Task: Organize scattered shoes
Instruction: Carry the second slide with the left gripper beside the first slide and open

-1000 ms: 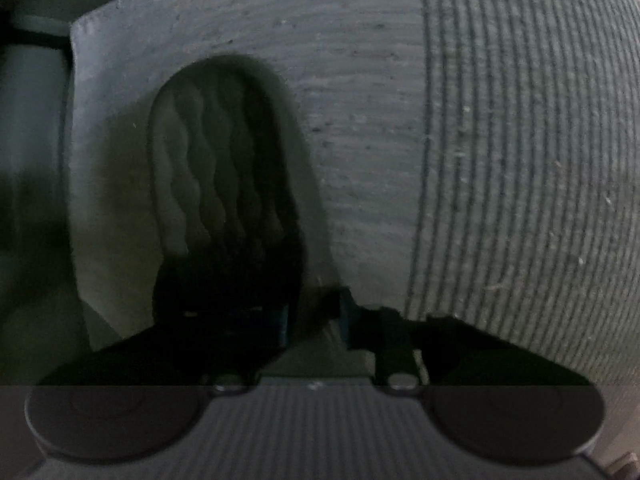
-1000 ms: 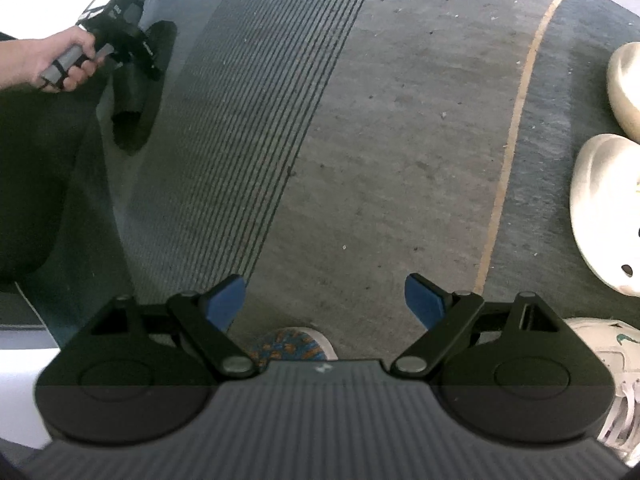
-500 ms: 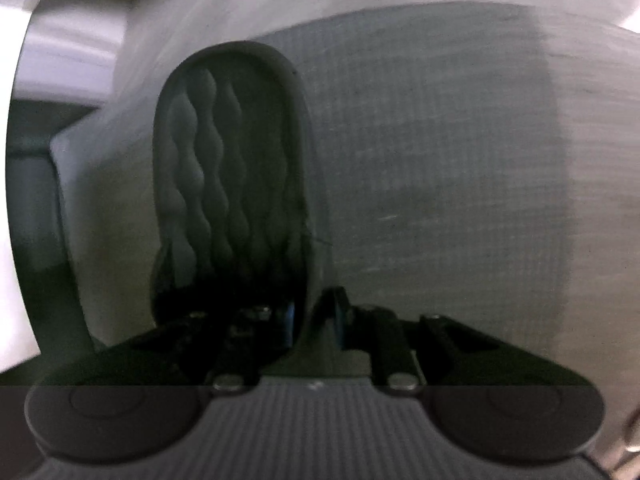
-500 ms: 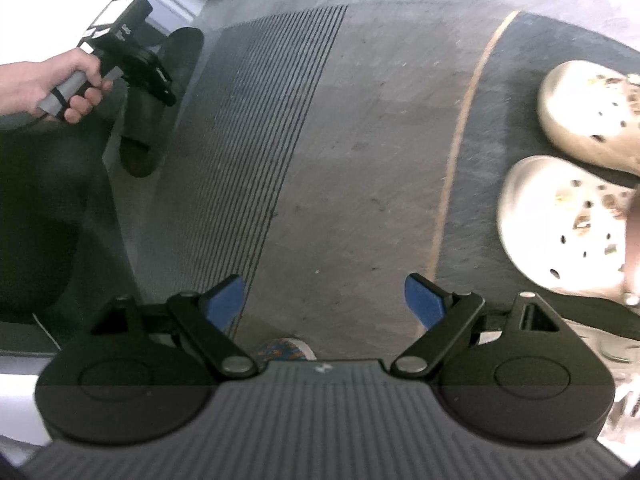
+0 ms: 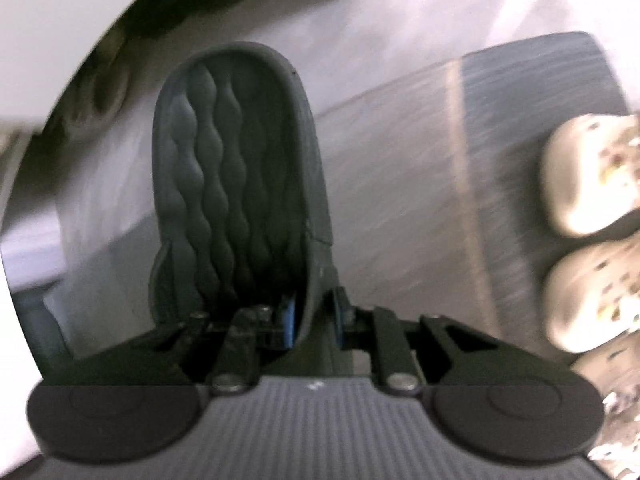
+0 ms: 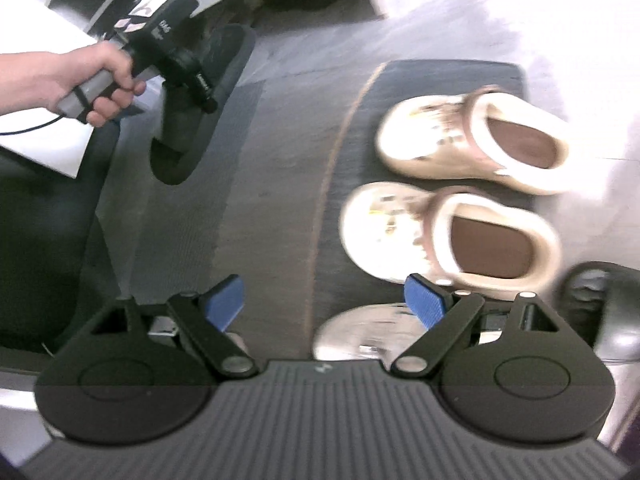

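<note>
Two left fingers [image 5: 289, 316] pinch a dark slipper [image 5: 236, 176]; right fingers [image 6: 425, 306] stand wide, empty.

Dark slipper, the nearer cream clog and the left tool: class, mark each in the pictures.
Dark slipper [image 5: 236, 168], left wrist view, on its wavy footbed.
Nearer cream clog [image 6: 384, 232], right wrist view, on its toe.
Left tool [image 6: 208, 92], right wrist view, at its fingertips on the slipper.

The white label on the left gripper [image 6: 176, 72] is too blurred to read.
</note>
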`<state>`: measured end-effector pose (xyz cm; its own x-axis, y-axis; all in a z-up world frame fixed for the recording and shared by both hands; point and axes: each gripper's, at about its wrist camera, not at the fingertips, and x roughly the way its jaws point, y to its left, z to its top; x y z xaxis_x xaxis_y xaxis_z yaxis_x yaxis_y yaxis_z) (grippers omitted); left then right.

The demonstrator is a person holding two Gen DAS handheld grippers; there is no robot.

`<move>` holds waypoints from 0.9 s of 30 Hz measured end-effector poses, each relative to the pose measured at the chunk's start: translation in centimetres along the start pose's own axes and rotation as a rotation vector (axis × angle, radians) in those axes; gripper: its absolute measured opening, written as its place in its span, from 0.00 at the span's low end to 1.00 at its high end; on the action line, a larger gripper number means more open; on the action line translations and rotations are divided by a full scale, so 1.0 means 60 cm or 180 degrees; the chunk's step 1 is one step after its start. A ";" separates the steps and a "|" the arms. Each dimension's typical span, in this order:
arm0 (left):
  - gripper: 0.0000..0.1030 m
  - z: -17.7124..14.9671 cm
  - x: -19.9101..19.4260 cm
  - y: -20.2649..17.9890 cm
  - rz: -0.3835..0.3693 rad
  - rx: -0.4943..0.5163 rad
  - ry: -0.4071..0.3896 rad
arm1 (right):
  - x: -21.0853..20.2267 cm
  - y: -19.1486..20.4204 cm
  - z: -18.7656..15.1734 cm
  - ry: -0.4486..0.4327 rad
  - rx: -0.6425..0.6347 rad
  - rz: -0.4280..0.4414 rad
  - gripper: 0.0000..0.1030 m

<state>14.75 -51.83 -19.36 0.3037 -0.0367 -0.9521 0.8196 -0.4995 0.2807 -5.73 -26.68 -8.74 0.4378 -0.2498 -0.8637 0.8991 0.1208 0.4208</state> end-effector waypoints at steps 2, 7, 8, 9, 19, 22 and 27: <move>0.19 0.039 -0.023 -0.048 0.0043 0.0112 -0.0056 | -0.024 -0.043 -0.003 -0.0065 0.0102 -0.0059 0.86; 0.19 0.130 -0.074 -0.180 0.0144 0.0415 -0.0168 | -0.093 -0.164 -0.023 -0.0243 0.0464 -0.0216 0.86; 0.19 0.148 -0.085 -0.208 0.0148 0.0468 -0.0191 | -0.104 -0.183 -0.026 -0.0264 0.0509 -0.0233 0.86; 0.19 0.165 -0.096 -0.236 0.0153 0.0525 -0.0212 | -0.114 -0.200 -0.030 -0.0283 0.0548 -0.0248 0.86; 0.19 0.306 -0.193 -0.543 0.0237 0.1232 -0.0471 | -0.239 -0.413 -0.073 -0.0418 0.0883 -0.0353 0.86; 0.19 0.329 -0.204 -0.642 0.0207 0.1445 -0.0530 | -0.263 -0.468 -0.083 -0.0448 0.0945 -0.0390 0.86; 0.19 0.337 -0.207 -0.782 0.0130 0.1738 -0.0598 | -0.293 -0.556 -0.103 -0.0507 0.1051 -0.0481 0.86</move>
<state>-37.27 -45.43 -23.15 0.1973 -0.1934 -0.9611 0.4242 -0.8670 0.2616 -43.43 -20.42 -9.34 0.2716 -0.3902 -0.8798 0.8934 -0.2377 0.3812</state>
